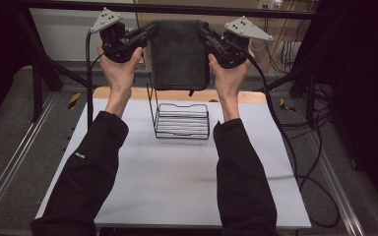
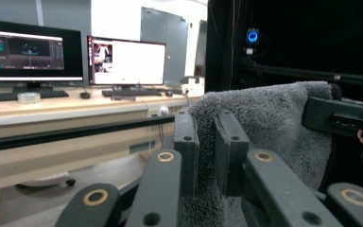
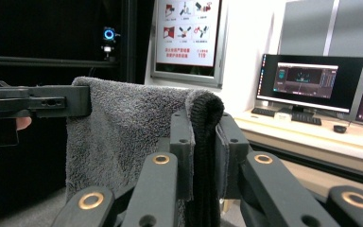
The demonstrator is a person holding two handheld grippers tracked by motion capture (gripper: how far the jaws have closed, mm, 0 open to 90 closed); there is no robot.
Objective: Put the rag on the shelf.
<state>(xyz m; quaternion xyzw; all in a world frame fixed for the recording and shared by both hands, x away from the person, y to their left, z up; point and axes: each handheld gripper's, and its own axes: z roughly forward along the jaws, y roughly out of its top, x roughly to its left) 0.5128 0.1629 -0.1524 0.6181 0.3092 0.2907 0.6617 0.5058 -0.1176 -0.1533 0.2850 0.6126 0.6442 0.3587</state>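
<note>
Left claw (image 1: pixel 150 30), right claw (image 1: pixel 203 30) clamp towel (image 1: pixel 178 51) corners (held above rack (image 1: pixel 182 120)).

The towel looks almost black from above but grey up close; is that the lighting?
Likely: in the high view the towel hangs against a dim background and reads near-black; in the left gripper view its grey pile is lit and sharp, while the bright monitors behind look softer.

One towel (image 1: pixel 178 51), one wire rack (image 1: pixel 182 120)
</note>
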